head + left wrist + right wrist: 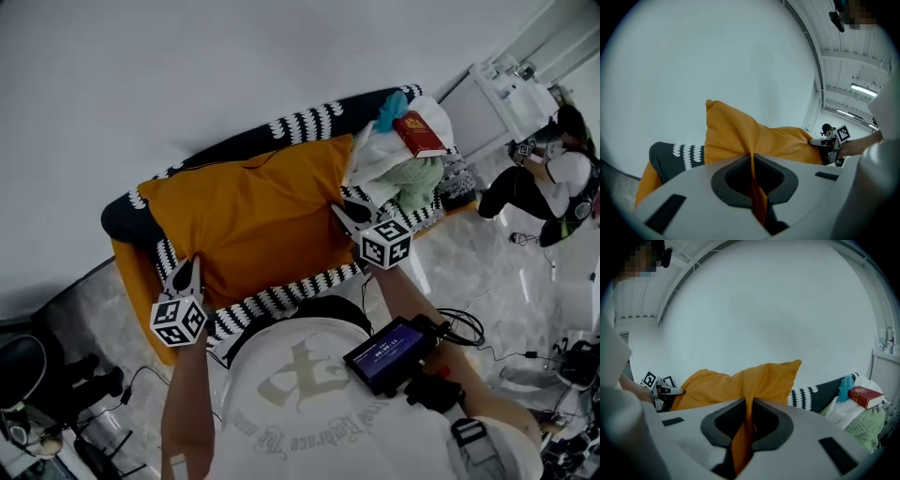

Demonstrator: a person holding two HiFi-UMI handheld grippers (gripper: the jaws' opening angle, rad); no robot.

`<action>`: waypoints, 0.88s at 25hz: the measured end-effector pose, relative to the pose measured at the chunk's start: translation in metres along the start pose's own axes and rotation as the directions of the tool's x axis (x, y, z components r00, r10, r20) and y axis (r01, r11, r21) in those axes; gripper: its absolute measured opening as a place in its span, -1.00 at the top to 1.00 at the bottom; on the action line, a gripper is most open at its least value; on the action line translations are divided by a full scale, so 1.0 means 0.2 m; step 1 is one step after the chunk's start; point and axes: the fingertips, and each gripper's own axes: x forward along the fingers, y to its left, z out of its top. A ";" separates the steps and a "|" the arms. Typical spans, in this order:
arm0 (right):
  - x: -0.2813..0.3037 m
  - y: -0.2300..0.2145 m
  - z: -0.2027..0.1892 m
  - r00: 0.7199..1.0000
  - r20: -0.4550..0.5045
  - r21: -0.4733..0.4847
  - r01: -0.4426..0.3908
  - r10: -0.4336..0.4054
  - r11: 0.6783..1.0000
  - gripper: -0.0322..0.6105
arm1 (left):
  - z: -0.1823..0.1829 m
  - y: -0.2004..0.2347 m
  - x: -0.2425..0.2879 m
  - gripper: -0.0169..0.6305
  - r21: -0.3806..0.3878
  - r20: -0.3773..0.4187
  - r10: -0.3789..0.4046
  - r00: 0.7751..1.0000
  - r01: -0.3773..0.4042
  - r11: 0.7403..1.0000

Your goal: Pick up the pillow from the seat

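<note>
The orange pillow (253, 220) sits mid-frame in the head view, stretched between your two hands over the dark patterned seat (300, 127). You've got both near corners. The left gripper (186, 274) at lower left is clamped tight on a fold of the orange cover, and its own view shows the fabric pinched right in the slot. The right gripper (349, 214) at centre right is closed narrow on the other corner with the same pinch of cloth between the pads.

So the grab part looks done to me. In both gripper views the pillow stands up against the white wall (764, 310) with the seat showing below it, so I'd say it's mostly up. I can't tell if the far edge is fully clear of the backrest, though. What's left is getting it properly clear and away. Mind the pile of clothes (398, 173) and the red book (422, 134) at upper right, just beside the pillow's edge.
</note>
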 end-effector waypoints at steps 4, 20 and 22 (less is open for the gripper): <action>0.02 0.15 0.15 0.998 0.050 -0.043 -0.033 0.035 0.999 0.73 | 0.12 0.05 -0.16 0.90 0.037 0.073 0.033 0.997 -0.036 0.999; -0.07 0.33 0.32 0.988 0.130 -0.092 -0.070 0.081 0.993 0.73 | 0.22 0.05 -0.37 0.90 0.079 0.171 0.065 0.983 -0.080 0.994; -0.07 0.34 0.28 0.990 0.122 -0.085 -0.060 0.070 0.995 0.73 | 0.18 0.07 -0.36 0.90 0.071 0.160 0.059 0.985 -0.071 0.995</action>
